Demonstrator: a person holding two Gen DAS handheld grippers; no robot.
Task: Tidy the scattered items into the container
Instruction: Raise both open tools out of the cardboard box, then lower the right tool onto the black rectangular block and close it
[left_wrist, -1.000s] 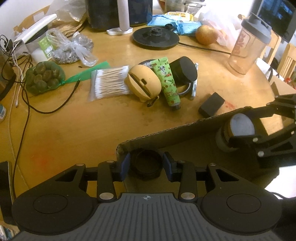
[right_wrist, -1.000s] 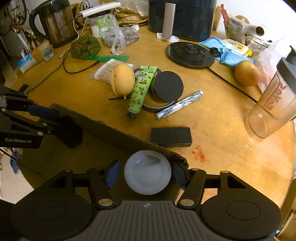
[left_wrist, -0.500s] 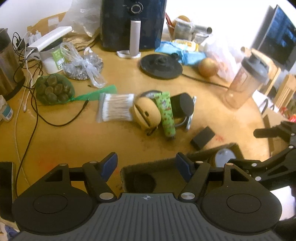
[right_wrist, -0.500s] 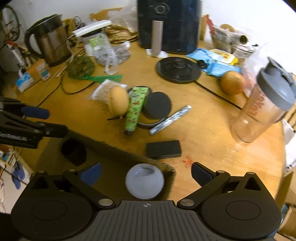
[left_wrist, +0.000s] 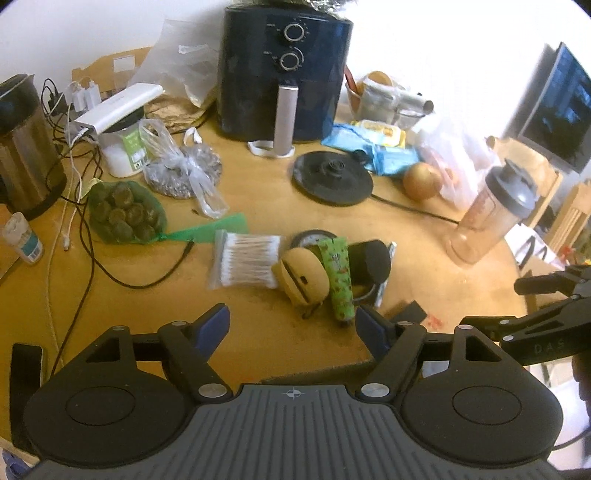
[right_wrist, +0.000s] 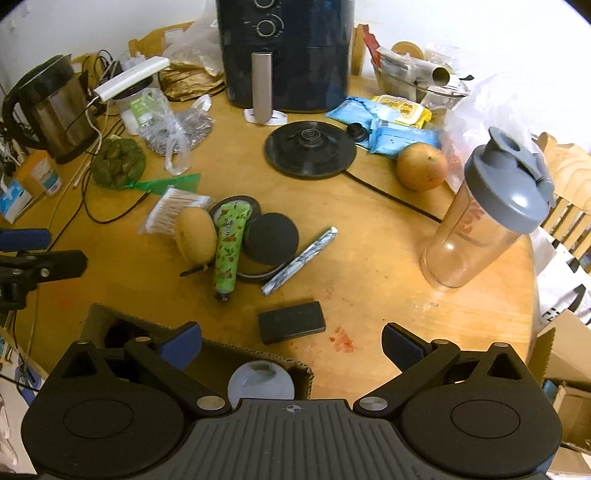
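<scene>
A cardboard box (right_wrist: 207, 349) sits at the table's near edge, holding a white round jar (right_wrist: 260, 382) and a dark round item (right_wrist: 118, 334). My right gripper (right_wrist: 291, 345) is open and empty above the box. My left gripper (left_wrist: 291, 326) is open and empty above the box edge (left_wrist: 317, 373). On the table lie a cotton swab pack (left_wrist: 245, 260), a tan pouch (left_wrist: 301, 278), a green tube (right_wrist: 229, 249), a black round lid (right_wrist: 271, 238), a patterned pen (right_wrist: 299, 254) and a black block (right_wrist: 291, 321).
A shaker bottle (right_wrist: 484, 218) stands at the right. A black kettle base (right_wrist: 310, 149), an orange fruit (right_wrist: 421, 166), a blue air fryer (left_wrist: 284, 70), a steel kettle (right_wrist: 51, 107), bagged food (left_wrist: 125, 214) and cables (left_wrist: 85, 258) fill the far and left table.
Both grippers opened, letting go of the dark item and the white jar into the box, then rose and drew back from it.
</scene>
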